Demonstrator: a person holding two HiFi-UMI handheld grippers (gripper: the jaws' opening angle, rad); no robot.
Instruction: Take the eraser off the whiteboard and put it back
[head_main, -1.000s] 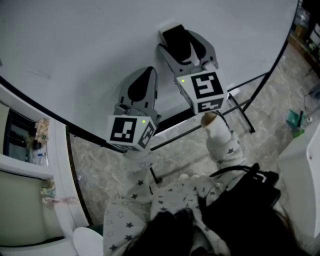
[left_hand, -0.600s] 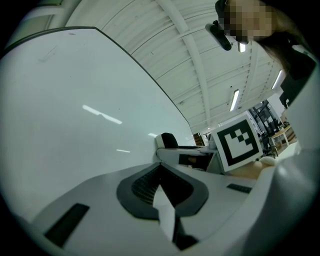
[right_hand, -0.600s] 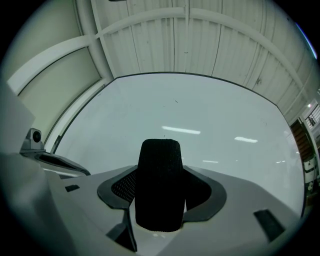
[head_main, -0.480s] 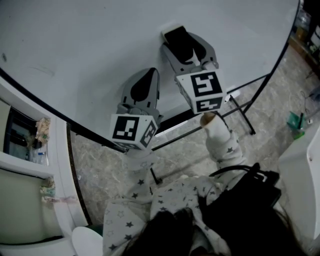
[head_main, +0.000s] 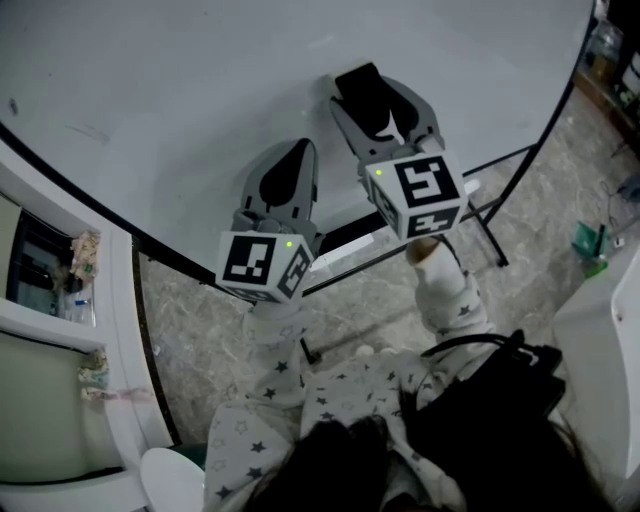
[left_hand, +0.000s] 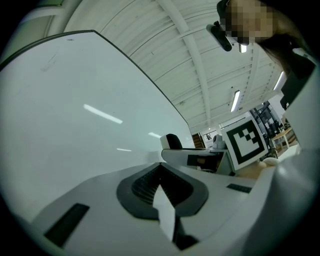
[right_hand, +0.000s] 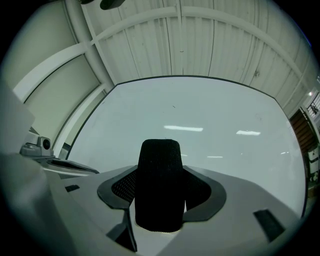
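Right gripper jaws had just been closing, clamped on black felt eraser. Eraser stood at 12 o'clock of jaws, whiteboard right behind; contact unclear. Left gripper at 7 o'clock of it, clenched, empty. Risk — eraser stuck out well past pads; dragging across board could twist it loose.

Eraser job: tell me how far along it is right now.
Done: the right gripper has just been closing its jaws, and they now grip the black eraser. In hand: it holds the eraser close in front of the whiteboard; whether the eraser is clear of the board I cannot tell. Left: putting it back on the board and letting go. The left gripper is shut and empty.
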